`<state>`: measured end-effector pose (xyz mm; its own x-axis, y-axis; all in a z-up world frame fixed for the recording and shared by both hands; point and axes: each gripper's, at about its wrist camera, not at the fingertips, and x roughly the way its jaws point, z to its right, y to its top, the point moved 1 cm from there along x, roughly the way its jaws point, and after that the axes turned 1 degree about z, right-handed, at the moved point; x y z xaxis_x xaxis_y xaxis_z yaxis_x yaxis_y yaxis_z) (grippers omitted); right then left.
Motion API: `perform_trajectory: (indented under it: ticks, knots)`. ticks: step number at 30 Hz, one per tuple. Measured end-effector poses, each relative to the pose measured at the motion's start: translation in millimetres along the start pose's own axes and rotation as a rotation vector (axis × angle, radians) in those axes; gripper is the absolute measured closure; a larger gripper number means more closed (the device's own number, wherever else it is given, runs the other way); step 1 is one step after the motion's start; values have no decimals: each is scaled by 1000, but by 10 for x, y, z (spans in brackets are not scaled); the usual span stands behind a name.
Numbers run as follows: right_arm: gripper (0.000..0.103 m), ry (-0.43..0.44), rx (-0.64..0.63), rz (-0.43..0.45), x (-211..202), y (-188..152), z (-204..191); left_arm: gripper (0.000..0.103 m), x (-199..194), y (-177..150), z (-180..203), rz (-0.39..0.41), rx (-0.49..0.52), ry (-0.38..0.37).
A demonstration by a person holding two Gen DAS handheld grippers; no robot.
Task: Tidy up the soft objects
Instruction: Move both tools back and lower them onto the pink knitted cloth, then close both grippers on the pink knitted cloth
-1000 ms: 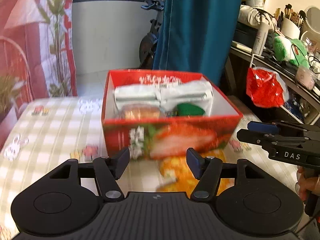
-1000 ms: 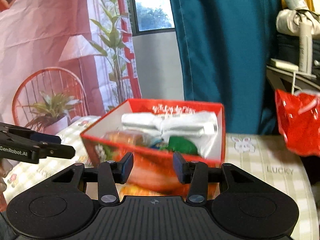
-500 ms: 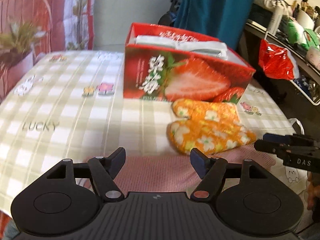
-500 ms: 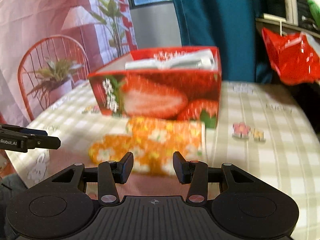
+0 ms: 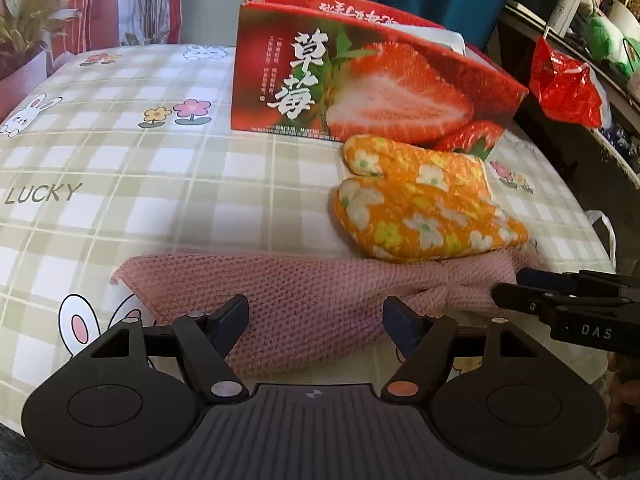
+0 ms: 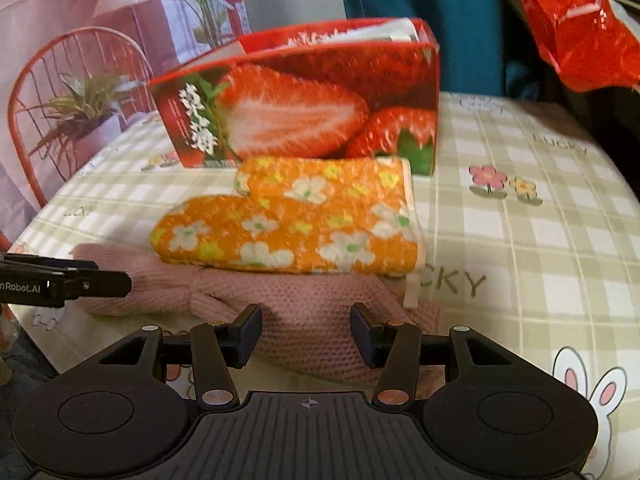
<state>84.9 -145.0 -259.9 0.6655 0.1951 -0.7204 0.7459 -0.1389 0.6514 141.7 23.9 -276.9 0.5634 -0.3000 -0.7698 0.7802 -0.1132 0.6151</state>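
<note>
Setting: a table (image 5: pixel 120 168) under a checked cloth, with a strawberry box (image 5: pixel 360 92) standing at its far side.
Soft objects: an orange flowered oven mitt (image 5: pixel 420 208) lies just in front of the box; a pink knitted cloth (image 5: pixel 304 304) lies nearer, its far edge under the mitt.
Left tool (image 5: pixel 316 320): jaws apart, just opened wider, nothing gripped; the pink cloth lies below and between them.
Right tool (image 6: pixel 306 334): jaws apart, narrower than the left, also just opened; poised over the same cloth, not clamped.
Change: a second ago both views looked down into the box; now both tools sit low over the cloth.
Meaning: judged as the approach to a two-handed pickup of the pink cloth; the box appears already partly filled.
</note>
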Motion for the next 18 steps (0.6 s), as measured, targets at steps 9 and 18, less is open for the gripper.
perform_trajectory:
  ticks: [9, 18]
  knots:
    - [51, 0, -26, 12, 100, -28, -23, 23, 103, -17, 40, 21, 6, 9]
    - [51, -9, -46, 29, 129, -30, -31, 22, 171, 9, 88, 37, 34, 22]
